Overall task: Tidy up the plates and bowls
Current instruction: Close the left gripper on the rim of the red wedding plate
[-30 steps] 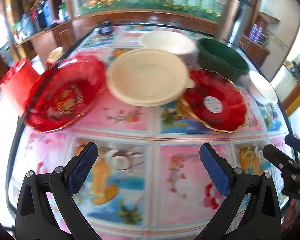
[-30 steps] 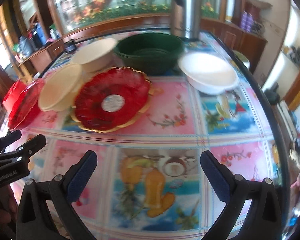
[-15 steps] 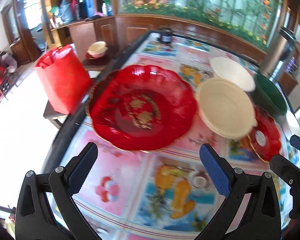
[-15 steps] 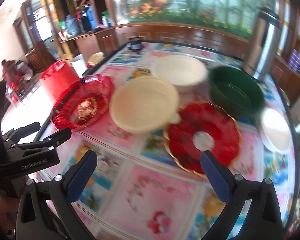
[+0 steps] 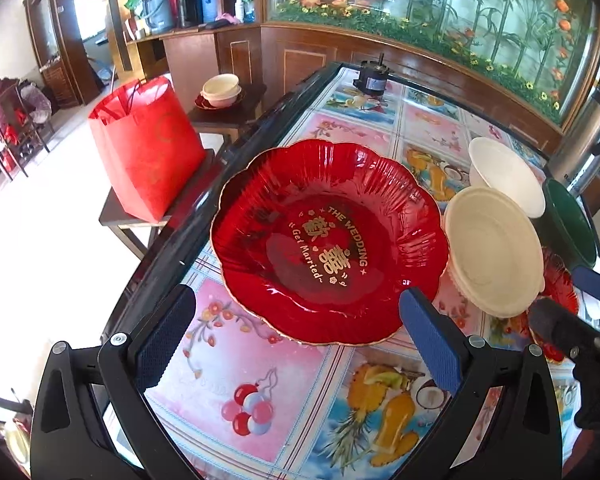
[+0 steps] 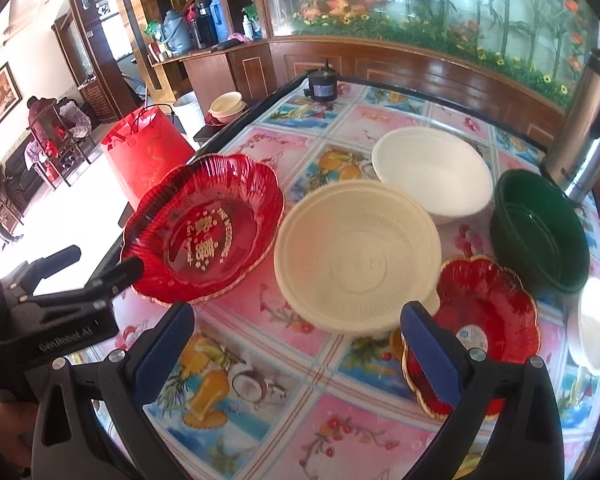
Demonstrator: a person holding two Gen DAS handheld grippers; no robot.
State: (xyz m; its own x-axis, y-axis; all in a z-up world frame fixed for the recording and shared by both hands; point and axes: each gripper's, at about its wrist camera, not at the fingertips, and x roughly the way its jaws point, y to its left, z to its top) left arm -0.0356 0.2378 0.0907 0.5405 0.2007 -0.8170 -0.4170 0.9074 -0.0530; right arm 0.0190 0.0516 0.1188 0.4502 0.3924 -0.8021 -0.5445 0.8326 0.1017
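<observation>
A large red scalloped plate (image 5: pixel 328 240) with gold lettering lies near the table's left edge, and its near rim is level with the tips of my open left gripper (image 5: pixel 296 300). To its right sits a cream bowl (image 5: pixel 496 256), seemingly bottom up. Beyond that are a white bowl (image 5: pixel 504 172) and a dark green bowl (image 5: pixel 568 224). My right gripper (image 6: pixel 298 312) is open and empty, just short of the cream bowl (image 6: pixel 356 256). That bowl overlaps a small red plate (image 6: pixel 488 316). The large red plate (image 6: pixel 204 236) and left gripper (image 6: pixel 96 264) are at the left.
The table (image 5: pixel 260 380) has a glossy fruit-print cloth. A steel thermos (image 6: pixel 580 132) stands at the far right and a small white bowl (image 6: pixel 596 332) at the right edge. A black motor (image 6: pixel 322 84) sits at the far end. A red bag (image 5: pixel 148 152) rests on a stool left of the table.
Both views have swung left and closer. The large red plate now fills the left view between the open fingers. The cream bowl now sits ahead of the right gripper.
</observation>
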